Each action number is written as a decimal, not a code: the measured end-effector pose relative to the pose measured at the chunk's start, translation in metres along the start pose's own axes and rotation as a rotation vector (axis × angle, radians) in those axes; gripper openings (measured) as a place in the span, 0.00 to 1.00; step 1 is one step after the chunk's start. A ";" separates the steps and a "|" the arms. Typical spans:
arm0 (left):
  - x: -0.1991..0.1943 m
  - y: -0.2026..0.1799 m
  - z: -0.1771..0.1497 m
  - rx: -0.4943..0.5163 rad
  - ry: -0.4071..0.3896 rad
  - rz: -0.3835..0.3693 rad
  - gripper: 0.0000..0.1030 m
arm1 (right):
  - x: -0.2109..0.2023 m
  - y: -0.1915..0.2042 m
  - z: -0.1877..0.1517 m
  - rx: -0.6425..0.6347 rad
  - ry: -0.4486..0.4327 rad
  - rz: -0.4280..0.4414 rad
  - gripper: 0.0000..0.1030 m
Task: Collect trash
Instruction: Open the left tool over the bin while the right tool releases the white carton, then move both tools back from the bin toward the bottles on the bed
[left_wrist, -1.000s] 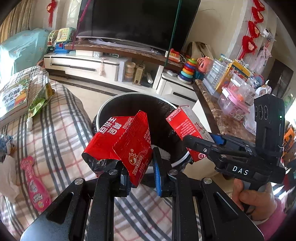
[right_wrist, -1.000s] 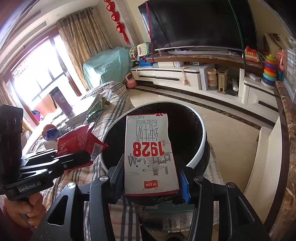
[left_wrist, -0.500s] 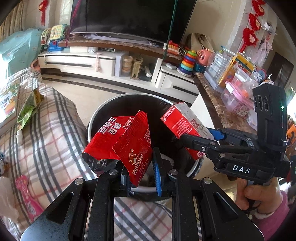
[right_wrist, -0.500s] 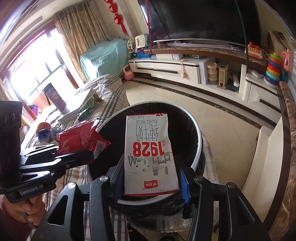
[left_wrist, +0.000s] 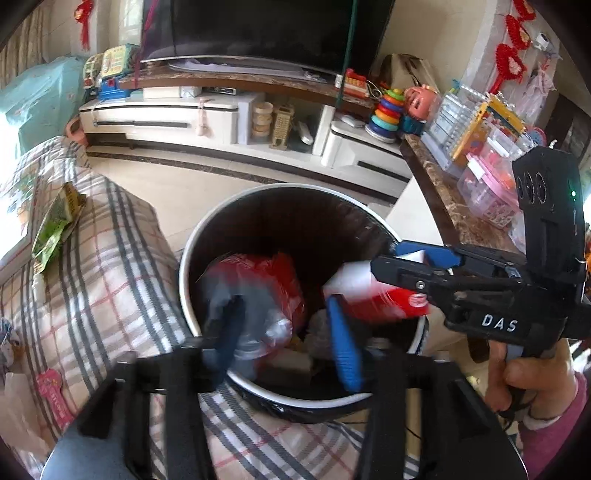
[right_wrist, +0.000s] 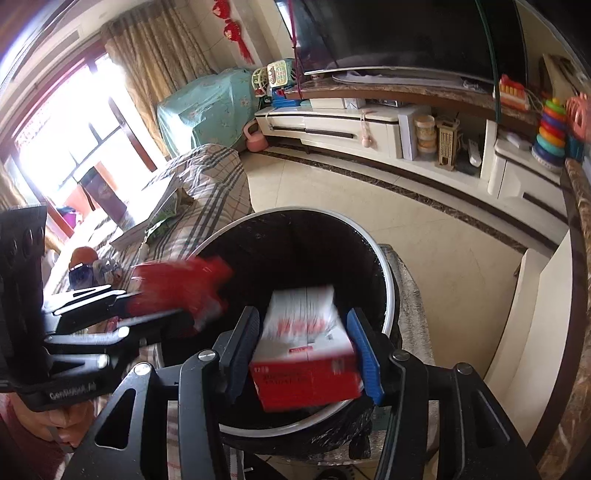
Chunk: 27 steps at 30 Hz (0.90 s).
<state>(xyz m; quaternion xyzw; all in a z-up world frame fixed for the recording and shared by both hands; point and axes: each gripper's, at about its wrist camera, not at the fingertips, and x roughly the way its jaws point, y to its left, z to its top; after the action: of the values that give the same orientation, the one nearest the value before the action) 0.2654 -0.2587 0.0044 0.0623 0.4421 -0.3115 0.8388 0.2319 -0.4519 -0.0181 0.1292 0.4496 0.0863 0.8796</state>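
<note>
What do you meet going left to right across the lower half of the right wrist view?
Left gripper → red snack wrapper → milk carton between the right gripper's open fingers, above the trash bin → white cabinet side.

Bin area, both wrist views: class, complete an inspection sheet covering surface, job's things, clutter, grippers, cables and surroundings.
Surface: plaid cover beside the bin; tiled floor beyond.
Job's things: red snack bag and milk carton, both motion-blurred over the bin's black-lined mouth.
Clutter: green packet and pink item on the cover.
Grippers: left gripper jaws have just been opening, bag loose ahead of them; right gripper open, carton between its pads, apparently slipping.
Cables: green cord hanging before the television.
Surroundings: white cabinet, stacking-ring toy.
</note>
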 end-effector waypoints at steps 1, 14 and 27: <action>-0.001 0.001 -0.001 -0.003 -0.005 -0.002 0.51 | -0.001 -0.001 -0.001 0.003 -0.005 -0.004 0.51; -0.029 0.020 -0.037 -0.086 -0.049 0.012 0.53 | -0.022 0.010 -0.012 0.031 -0.060 0.020 0.51; -0.088 0.073 -0.118 -0.271 -0.125 0.098 0.54 | -0.035 0.077 -0.044 -0.019 -0.129 0.115 0.72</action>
<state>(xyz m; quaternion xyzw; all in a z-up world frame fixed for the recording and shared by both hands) 0.1882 -0.1143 -0.0103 -0.0493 0.4236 -0.2108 0.8796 0.1733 -0.3816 0.0072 0.1517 0.3832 0.1327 0.9014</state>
